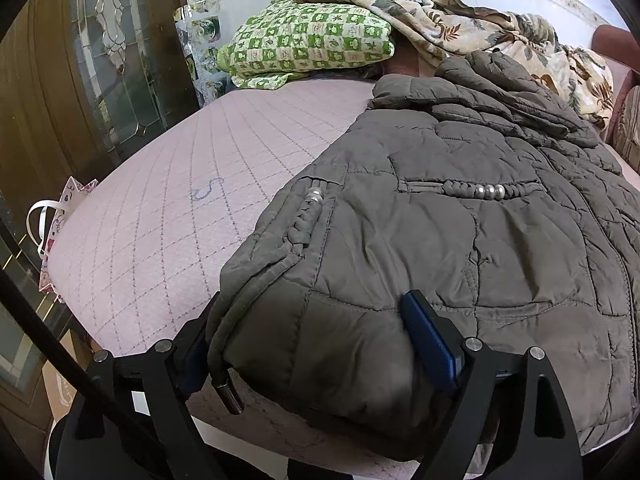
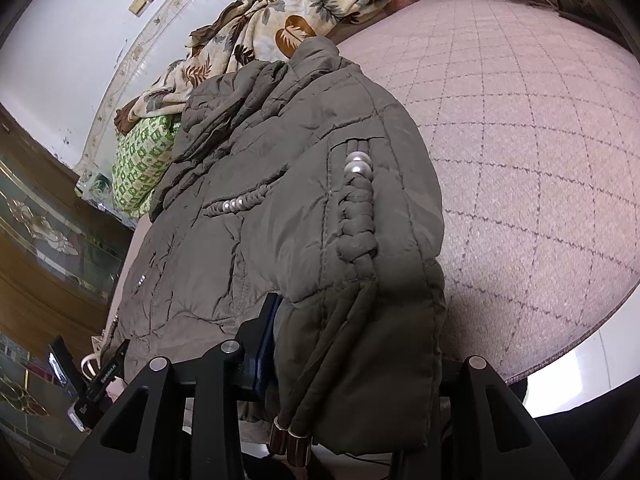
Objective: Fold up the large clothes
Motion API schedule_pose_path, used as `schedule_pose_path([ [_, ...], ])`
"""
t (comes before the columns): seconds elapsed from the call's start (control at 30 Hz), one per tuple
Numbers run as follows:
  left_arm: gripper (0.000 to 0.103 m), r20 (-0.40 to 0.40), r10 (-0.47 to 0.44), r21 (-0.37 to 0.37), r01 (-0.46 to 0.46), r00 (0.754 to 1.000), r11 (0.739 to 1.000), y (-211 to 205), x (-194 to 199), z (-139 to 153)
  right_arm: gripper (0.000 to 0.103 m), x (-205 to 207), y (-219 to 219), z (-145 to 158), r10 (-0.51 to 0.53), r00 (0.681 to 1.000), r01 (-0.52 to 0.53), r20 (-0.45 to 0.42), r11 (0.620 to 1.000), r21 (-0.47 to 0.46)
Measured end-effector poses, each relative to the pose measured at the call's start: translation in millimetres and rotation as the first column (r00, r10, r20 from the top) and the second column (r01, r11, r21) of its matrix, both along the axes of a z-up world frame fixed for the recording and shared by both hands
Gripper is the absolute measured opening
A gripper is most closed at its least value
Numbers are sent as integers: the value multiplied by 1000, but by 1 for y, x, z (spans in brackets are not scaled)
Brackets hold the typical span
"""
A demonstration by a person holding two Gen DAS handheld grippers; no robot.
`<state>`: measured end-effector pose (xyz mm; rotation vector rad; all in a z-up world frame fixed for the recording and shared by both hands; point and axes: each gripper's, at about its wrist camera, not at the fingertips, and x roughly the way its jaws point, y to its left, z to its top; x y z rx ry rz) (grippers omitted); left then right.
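Note:
A grey-brown quilted jacket [image 1: 460, 240] with braided trims and pearl beads lies spread on the pink quilted bed [image 1: 168, 208]. My left gripper [image 1: 312, 300] stands wide at the jacket's near left hem corner. The puffy corner lies between its fingers, and its blue pad [image 1: 430, 340] rests at the fabric without squeezing it. A metal-tipped drawstring [image 1: 228, 394] hangs off the edge there. In the right wrist view, my right gripper [image 2: 356, 332] is shut on the other hem corner of the jacket [image 2: 300, 200]. Its right finger is hidden behind the fabric, and two drawstring ends [image 2: 288, 440] dangle below.
A green checked pillow [image 1: 308, 40] and a floral blanket [image 1: 500, 36] are heaped at the head of the bed. A paper bag [image 1: 60, 216] stands by the bed's left edge, in front of a wooden door with glass [image 1: 112, 40]. Bare bed cover [image 2: 520, 140] lies right of the jacket.

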<state>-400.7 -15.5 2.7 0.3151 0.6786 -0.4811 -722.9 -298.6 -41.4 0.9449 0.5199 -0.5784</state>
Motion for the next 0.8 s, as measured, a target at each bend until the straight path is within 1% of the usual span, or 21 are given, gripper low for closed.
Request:
schedule_pose_path([
  [0.13, 86, 11, 1, 7, -1, 1000, 1000, 0, -1, 0, 40, 3, 1, 2, 2, 1000, -2, -14, 1000, -13],
  [0.23, 86, 15, 0, 8, 0, 1000, 1000, -1, -3, 1, 36, 5, 4, 3, 0, 1000, -1, -30, 999, -37],
  [0.3, 81, 13, -15, 1, 15, 1000, 1000, 0, -4, 1, 33, 10, 7, 6, 0, 999, -2, -45, 998, -60],
  [0.37, 70, 27, -34, 4, 34, 999, 999, -2, -9, 3, 30, 12, 11, 8, -1, 998, -3, -55, 997, -82],
  [0.4, 67, 38, -47, 10, 46, 998, 999, -3, -12, 3, 28, 14, 12, 10, 0, 998, -6, -62, 995, -99],
  [0.47, 58, 58, -66, 21, 65, 996, 998, -6, -17, 4, 26, 16, 15, 13, 3, 997, -11, -71, 992, -124],
  [0.7, 56, 50, -70, 16, 70, 996, 997, -9, -15, 4, 26, 15, 10, 10, 6, 998, -12, -63, 994, -107],
  [0.8, 56, 50, -71, 12, 70, 996, 997, -10, -16, 3, 29, 11, 6, 5, 6, 999, -9, -41, 997, -73],
])
